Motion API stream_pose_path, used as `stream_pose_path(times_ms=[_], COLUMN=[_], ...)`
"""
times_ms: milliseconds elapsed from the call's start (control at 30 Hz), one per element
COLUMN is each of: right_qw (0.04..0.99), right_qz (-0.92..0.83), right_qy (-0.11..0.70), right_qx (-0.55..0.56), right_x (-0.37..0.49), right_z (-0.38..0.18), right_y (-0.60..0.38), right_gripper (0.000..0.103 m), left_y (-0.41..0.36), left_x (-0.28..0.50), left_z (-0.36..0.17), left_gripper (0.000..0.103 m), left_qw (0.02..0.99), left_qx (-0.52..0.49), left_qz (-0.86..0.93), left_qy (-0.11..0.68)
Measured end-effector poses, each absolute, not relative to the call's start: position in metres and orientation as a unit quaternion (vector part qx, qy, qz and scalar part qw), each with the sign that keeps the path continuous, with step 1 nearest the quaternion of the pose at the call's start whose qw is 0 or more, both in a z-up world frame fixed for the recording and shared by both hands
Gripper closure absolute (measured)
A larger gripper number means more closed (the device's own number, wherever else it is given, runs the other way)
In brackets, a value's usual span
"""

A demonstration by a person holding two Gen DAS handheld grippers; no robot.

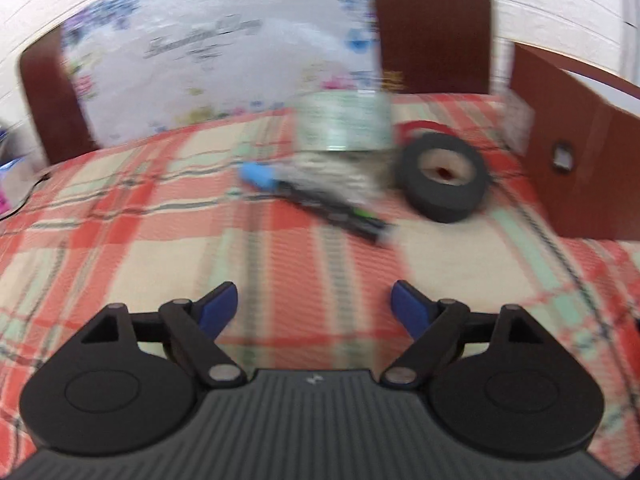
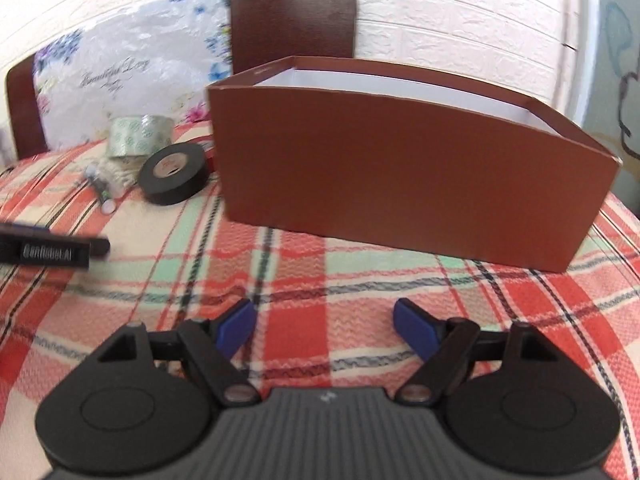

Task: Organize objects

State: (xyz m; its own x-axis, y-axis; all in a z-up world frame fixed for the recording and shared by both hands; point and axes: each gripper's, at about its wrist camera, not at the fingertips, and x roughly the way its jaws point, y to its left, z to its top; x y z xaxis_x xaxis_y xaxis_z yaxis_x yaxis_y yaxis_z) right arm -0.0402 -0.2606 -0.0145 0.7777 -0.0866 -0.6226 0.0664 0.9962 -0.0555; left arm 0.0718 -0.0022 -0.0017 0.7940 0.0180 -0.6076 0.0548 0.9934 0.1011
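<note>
In the left wrist view my left gripper [image 1: 314, 310] stands open over the plaid cloth [image 1: 160, 248], nothing between its blue pads. Ahead of it lie a black marker with a blue cap [image 1: 316, 202], a black tape roll [image 1: 442, 178] and a clear tape roll [image 1: 344, 126], all blurred. My right gripper [image 2: 324, 328] is open and empty, facing the long wall of an open brown box [image 2: 400, 168]. The same black tape roll [image 2: 174, 174], clear tape roll [image 2: 140, 136] and marker [image 2: 100, 192] sit left of the box. One black finger [image 2: 60, 254] of the left gripper shows at the left edge.
A whitish bundle of string [image 2: 120, 172] lies by the marker, and a red item [image 2: 206, 146] sits behind the black tape. Two dark brown chair backs [image 2: 292, 24] and a floral plastic-wrapped pack [image 2: 120, 80] stand behind the table against a white wall.
</note>
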Motion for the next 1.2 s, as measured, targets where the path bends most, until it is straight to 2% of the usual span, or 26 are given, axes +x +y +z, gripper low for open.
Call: stream_pose_path(times_ms=[100, 167, 267, 400, 500, 600, 733, 1000, 1067, 1133, 1200], right_qw=[0.941, 0.937, 0.934, 0.933, 0.929, 0.928, 0.924, 0.907, 0.898, 0.888, 0.877], right_qz=[0.001, 0.041, 0.096, 0.141, 0.135, 0.132, 0.15, 0.173, 0.173, 0.172, 0.173], right_qy=[0.338, 0.344, 0.336, 0.311, 0.316, 0.328, 0.338, 0.38, 0.392, 0.399, 0.404], right_qx=[-0.024, -0.03, -0.069, -0.113, -0.14, -0.116, -0.095, 0.065, 0.105, 0.151, 0.194], right_x=[-0.037, -0.027, -0.006, 0.041, 0.086, 0.104, 0.076, -0.024, -0.024, -0.022, -0.019], right_z=[-0.012, -0.01, -0.008, -0.008, -0.018, -0.02, -0.02, -0.014, -0.013, -0.016, -0.02], right_y=[-0.245, -0.229, -0.191, -0.136, -0.101, -0.094, -0.105, -0.178, -0.19, -0.197, -0.205], right_gripper=[0.04, 0.049, 0.055, 0.057, 0.057, 0.073, 0.084, 0.085, 0.085, 0.085, 0.085], left_y=[0.05, 0.083, 0.121, 0.104, 0.108, 0.11, 0.11, 0.105, 0.098, 0.085, 0.058], left_x=[0.084, 0.086, 0.082, 0.086, 0.087, 0.087, 0.088, 0.088, 0.082, 0.069, 0.063], left_z=[-0.002, -0.006, -0.009, -0.01, -0.011, -0.011, -0.011, -0.007, 0.005, 0.019, 0.026], left_gripper=[0.016, 0.012, 0.011, 0.01, 0.01, 0.009, 0.009, 0.008, 0.008, 0.009, 0.011], left_qw=[0.944, 0.944, 0.945, 0.949, 0.95, 0.95, 0.95, 0.944, 0.929, 0.91, 0.886], left_qx=[0.02, 0.01, -0.066, -0.029, -0.038, -0.041, -0.046, -0.037, -0.071, -0.141, -0.162], left_qz=[0.054, 0.093, 0.092, 0.092, 0.086, 0.085, 0.083, 0.074, 0.054, -0.037, -0.102], left_qy=[0.325, 0.317, 0.306, 0.3, 0.299, 0.298, 0.298, 0.319, 0.359, 0.388, 0.422])
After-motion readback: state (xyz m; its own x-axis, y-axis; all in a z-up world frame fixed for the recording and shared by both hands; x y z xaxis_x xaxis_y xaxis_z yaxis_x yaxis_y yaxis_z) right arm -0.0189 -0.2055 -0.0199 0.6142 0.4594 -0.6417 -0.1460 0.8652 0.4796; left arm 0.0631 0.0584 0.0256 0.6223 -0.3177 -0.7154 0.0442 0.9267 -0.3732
